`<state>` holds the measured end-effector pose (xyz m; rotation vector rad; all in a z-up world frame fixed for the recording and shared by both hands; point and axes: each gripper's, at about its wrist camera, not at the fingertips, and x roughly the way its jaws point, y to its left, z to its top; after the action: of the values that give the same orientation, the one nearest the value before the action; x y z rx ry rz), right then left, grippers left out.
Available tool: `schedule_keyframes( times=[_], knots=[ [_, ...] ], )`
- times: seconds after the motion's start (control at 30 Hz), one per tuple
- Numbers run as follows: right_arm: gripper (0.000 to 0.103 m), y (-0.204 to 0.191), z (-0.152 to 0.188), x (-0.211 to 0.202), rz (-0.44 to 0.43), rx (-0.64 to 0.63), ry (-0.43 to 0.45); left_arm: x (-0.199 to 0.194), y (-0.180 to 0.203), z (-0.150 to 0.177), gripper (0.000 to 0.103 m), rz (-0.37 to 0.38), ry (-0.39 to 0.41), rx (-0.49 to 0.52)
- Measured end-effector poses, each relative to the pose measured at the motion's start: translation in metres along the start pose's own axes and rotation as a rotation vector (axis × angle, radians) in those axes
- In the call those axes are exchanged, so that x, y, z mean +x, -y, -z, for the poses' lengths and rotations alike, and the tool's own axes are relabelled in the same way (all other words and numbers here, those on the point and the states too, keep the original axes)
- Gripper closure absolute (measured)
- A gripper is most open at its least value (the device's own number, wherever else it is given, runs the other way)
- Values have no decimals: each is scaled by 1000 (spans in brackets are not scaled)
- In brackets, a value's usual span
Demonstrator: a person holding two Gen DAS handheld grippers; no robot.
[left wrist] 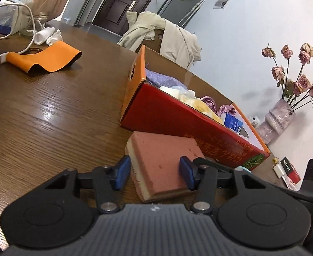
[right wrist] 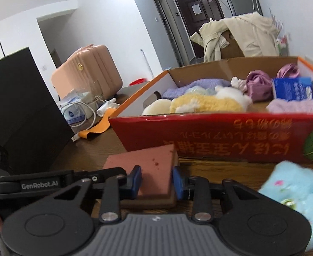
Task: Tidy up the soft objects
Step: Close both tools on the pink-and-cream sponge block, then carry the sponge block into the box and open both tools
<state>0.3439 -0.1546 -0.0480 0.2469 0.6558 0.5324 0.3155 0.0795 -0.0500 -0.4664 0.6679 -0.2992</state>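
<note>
A pink sponge lies on the wooden table against the red cardboard box. My left gripper has its blue pads on either side of the sponge, with a small gap on the left. My right gripper also straddles the sponge, both pads touching its sides. The box holds several soft items: a yellow plush, purple cloths, a lilac towel and a blue packet. A light blue plush lies on the table right of my right gripper.
An orange cloth, a white USB cable and a glass jar sit at the table's far left. A vase of dried roses stands beyond the box. A black bag stands at the left. A coat-draped chair is behind.
</note>
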Motion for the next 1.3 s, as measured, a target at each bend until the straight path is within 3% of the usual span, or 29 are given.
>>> schedule_keyframes(
  times=[0.37,0.63,0.73,1.03,1.3],
  knots=[
    [68,29,5,5,-113,124,-12,-1,1,0,51,0,6,10],
    [69,22,5,2,-96,78,-4,-4,4,0,52,0,1,17],
    [70,15,7,-6,-86,59,1,-25,17,3,52,-14,40,8],
    [70,-23,34,-109,-45,-12,171,-81,75,27,52,70,96,67],
    [70,-4,37,-161,0,9,262,-65,121,13,52,156,86,143]
  ],
)
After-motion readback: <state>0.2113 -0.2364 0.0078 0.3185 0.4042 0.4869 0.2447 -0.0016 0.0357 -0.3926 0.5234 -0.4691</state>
